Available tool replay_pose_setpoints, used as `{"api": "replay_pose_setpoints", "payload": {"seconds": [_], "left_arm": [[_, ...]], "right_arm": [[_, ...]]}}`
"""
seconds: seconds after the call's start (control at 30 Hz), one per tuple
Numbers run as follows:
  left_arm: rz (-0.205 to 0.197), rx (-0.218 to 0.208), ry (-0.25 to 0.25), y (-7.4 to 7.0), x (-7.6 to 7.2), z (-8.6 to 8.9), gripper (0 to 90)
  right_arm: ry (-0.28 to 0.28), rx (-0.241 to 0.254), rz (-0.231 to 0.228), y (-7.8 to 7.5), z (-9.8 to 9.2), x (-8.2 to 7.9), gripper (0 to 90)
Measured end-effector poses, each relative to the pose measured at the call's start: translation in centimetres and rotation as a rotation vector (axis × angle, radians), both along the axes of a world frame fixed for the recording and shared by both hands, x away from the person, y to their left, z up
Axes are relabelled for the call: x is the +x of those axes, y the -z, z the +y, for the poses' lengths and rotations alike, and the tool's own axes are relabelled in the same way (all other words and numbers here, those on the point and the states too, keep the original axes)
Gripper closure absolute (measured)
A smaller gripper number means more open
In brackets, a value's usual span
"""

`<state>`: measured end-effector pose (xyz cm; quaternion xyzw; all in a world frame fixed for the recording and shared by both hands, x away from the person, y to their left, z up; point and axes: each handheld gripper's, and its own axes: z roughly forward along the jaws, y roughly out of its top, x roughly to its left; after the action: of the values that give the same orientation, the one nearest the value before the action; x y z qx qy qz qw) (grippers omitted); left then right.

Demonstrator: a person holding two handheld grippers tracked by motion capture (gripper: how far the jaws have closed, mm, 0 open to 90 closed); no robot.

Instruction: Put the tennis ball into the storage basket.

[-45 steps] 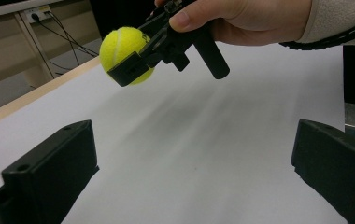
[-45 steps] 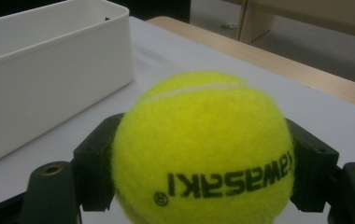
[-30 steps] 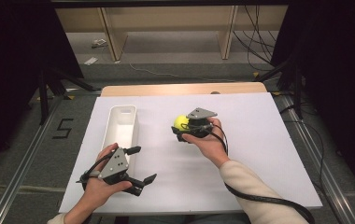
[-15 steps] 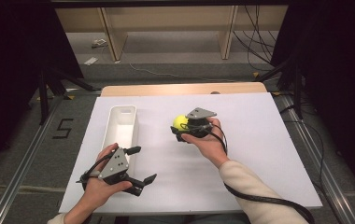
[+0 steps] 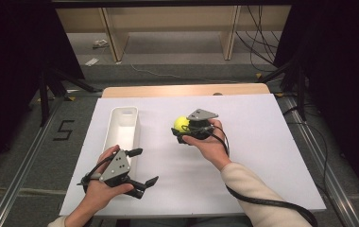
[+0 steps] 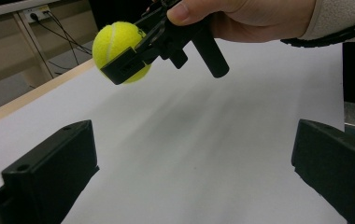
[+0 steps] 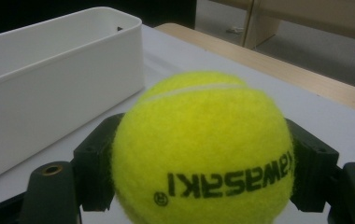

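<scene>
At mid-table, right gripper (image 5: pixel 181 131) clamped on yellow tennis ball (image 5: pixel 181 124), 2 black jaws pressing its sides, ball lifted clear of the white table cover (image 5: pixel 262 142). Black lettering upside down across the ball's front in the right gripper view. Just left of the ball, white rectangular bin (image 5: pixel 122 127), long and open-topped, standing on the cover. Near the front edge, left gripper (image 5: pixel 142 166) held in the left hand (image 5: pixel 103 189), jaws spread wide with nothing between, pointed toward the right gripper, well apart from ball and bin.
</scene>
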<state>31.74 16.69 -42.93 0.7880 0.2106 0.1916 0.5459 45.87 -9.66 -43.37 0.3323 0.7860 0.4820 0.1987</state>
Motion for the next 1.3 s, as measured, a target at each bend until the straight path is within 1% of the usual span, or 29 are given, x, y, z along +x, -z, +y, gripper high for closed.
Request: {"api": "replay_pose_setpoints", "payload": {"seconds": [1.3], "left_arm": [[0.000, 0.004, 0.001, 0.04, 0.03, -0.02, 0.0]], "right_arm": [[-0.022, 0.021, -0.008, -0.71, 0.84, -0.35, 26.3]]}}
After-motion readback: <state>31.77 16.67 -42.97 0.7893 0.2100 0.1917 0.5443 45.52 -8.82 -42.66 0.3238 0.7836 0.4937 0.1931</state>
